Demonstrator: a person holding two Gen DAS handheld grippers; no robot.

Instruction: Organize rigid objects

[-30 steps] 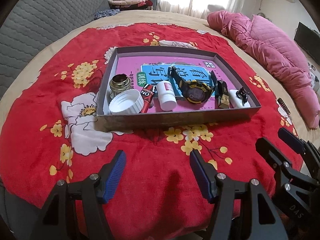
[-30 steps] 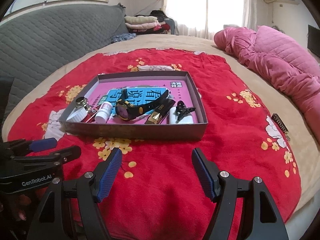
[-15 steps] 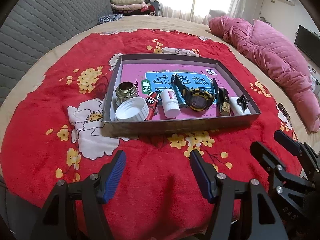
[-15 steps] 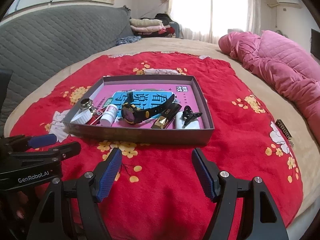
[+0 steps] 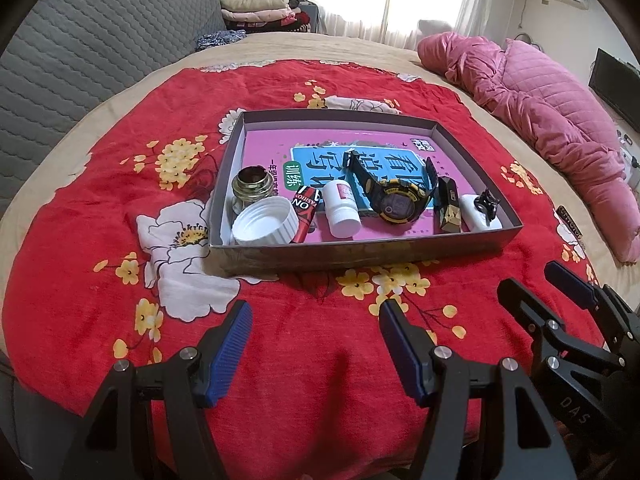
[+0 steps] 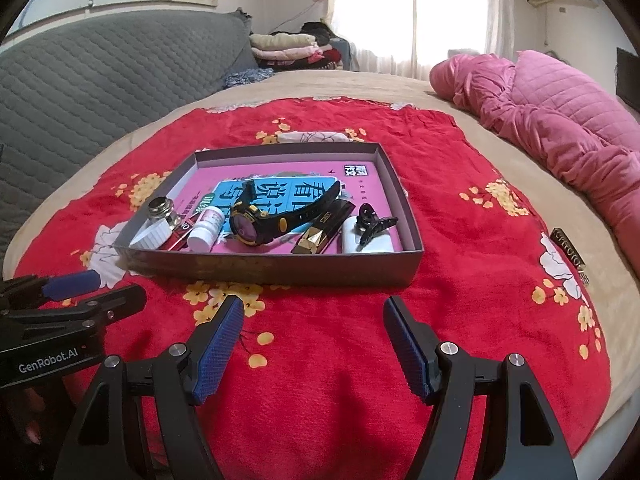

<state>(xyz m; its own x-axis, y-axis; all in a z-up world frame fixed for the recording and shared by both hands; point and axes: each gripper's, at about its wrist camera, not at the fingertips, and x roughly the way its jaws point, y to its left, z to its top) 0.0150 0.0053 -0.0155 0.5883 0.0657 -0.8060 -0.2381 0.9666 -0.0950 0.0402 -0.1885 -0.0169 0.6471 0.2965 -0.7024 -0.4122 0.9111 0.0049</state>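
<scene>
A shallow grey box (image 5: 360, 254) (image 6: 280, 270) sits on a red floral cloth, lined with a pink booklet. Along its near side lie a small glass jar (image 5: 251, 189), a white lid (image 5: 264, 227), a red tube (image 5: 306, 210), a white pill bottle (image 5: 340, 209) (image 6: 206, 228), a black-and-yellow watch (image 5: 396, 204) (image 6: 260, 224), a black-and-gold bar (image 5: 449, 208) (image 6: 320, 232) and a black clip on a white case (image 5: 482, 212) (image 6: 370, 232). My left gripper (image 5: 316, 336) and right gripper (image 6: 314, 332) hover open and empty in front of the box.
A small dark labelled strip (image 6: 568, 254) lies on the cloth's right edge. A pink quilt (image 6: 560, 120) is bunched at the right, a grey padded headboard (image 6: 100, 80) stands at the left, and folded clothes (image 6: 292, 46) are stacked at the back.
Both grippers have drawn back and tilted up a little, so the box sits slightly farther and lower in view. Both stay open and empty.
</scene>
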